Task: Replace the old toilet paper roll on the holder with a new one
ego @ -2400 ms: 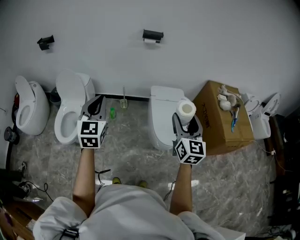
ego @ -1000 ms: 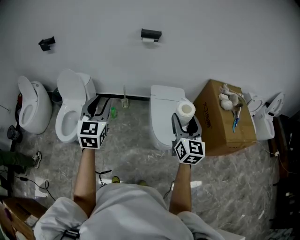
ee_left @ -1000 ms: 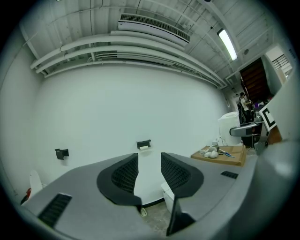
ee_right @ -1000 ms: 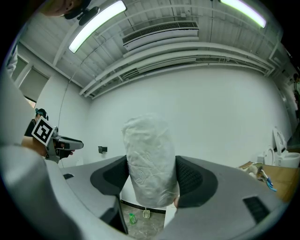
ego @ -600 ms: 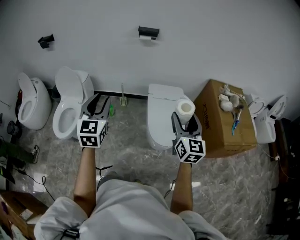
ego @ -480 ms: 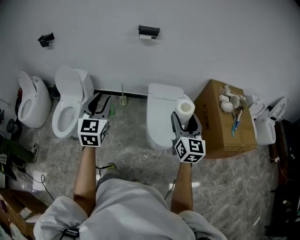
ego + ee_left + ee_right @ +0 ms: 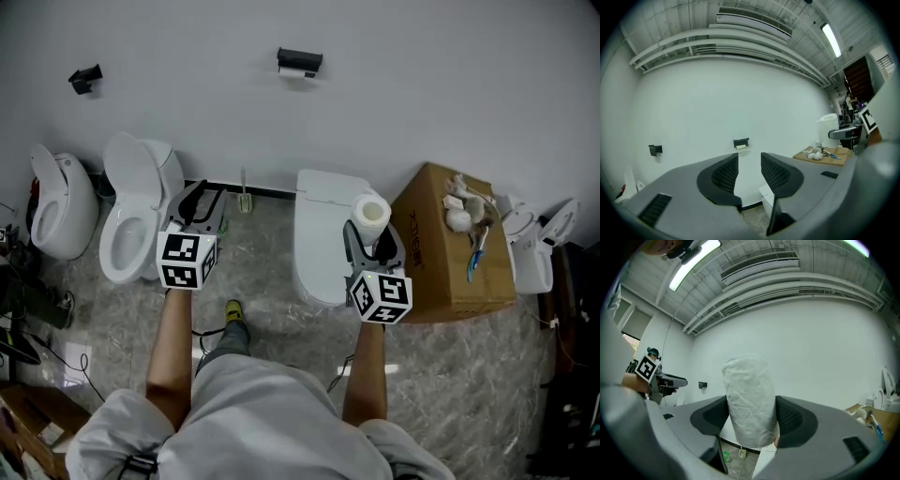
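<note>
The person has stepped closer to the wall (image 7: 422, 84), and a foot (image 7: 233, 310) now shows below. The right gripper (image 7: 751, 417) squeezes the new roll (image 7: 750, 397), which stands up so it can be carried. The left gripper (image 7: 749, 172) is spread with nothing in it, likely kept free for the holder (image 7: 300, 60) high on the wall, where the little old roll (image 7: 298, 73) hangs, well ahead.

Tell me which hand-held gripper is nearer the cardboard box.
Right. The right hand-held gripper, shut on a toilet paper roll, is just left of the cardboard box in the head view; the left hand-held gripper is farther off, beside the open toilet.
</note>
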